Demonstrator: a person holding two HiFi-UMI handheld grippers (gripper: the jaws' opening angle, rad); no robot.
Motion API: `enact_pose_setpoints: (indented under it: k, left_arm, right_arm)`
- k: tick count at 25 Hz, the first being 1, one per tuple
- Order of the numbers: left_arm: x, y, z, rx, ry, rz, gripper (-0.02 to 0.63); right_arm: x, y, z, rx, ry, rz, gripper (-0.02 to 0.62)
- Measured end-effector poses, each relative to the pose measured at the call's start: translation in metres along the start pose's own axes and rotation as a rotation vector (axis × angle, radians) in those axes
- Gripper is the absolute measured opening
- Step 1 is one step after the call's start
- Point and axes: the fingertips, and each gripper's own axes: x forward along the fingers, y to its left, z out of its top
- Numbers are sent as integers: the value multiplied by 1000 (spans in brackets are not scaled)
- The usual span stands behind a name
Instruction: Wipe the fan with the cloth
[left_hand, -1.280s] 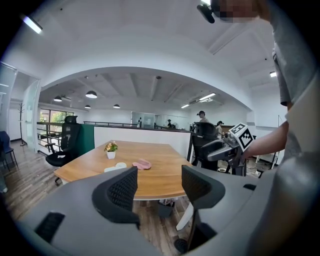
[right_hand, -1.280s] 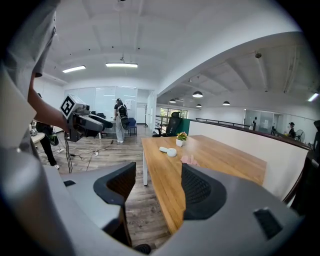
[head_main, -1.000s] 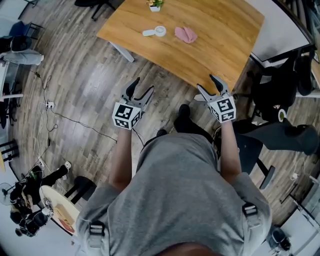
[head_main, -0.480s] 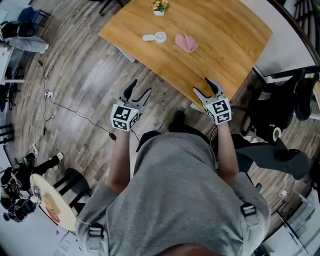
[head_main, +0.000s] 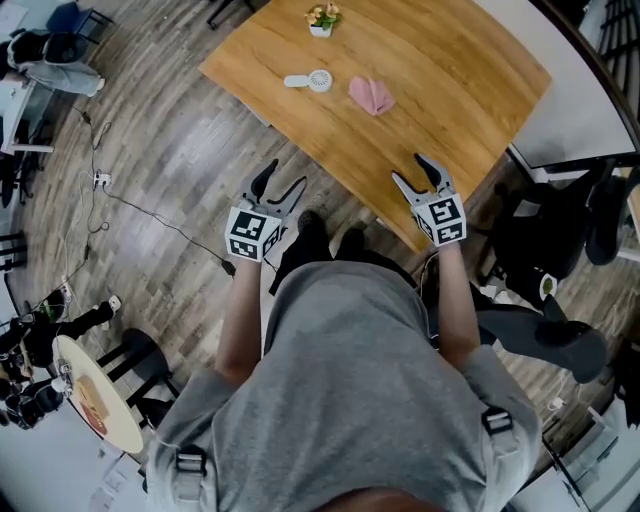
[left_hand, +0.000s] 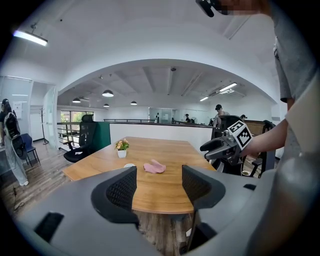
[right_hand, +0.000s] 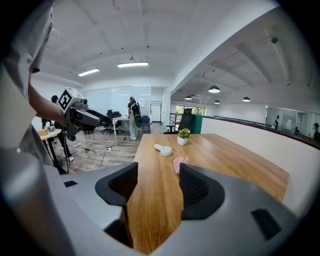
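Note:
A small white hand-held fan (head_main: 312, 80) lies on the far part of the wooden table (head_main: 450, 80). A crumpled pink cloth (head_main: 372, 95) lies just to its right. In the right gripper view the fan (right_hand: 163, 150) and the cloth (right_hand: 179, 163) lie well ahead of the jaws. My left gripper (head_main: 284, 175) is open over the floor, short of the table's edge, and empty. My right gripper (head_main: 412, 170) hangs at the table's near edge. It is open with nothing between its fingers, and its jaws have just been closing a little.
A small potted plant (head_main: 322, 17) stands at the table's far edge. Black office chairs (head_main: 560, 220) crowd the right side. A cable (head_main: 150, 215) runs across the wooden floor on the left, and a small round table (head_main: 95, 400) stands at lower left.
The person has stepped toward the table, carrying both grippers forward. The right gripper now reaches the table's near edge, and the fan and cloth appear closer.

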Motion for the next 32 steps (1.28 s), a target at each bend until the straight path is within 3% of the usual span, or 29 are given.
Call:
enact_pose_setpoints:
  k: [16, 32]
  left_arm:
    - [59, 26, 18, 7, 0, -43, 285]
    - [134, 96, 25, 22, 64, -127, 287]
  right_arm:
    - [30, -39, 6, -5, 21, -24, 267]
    - [106, -79, 14, 6, 90, -57, 265]
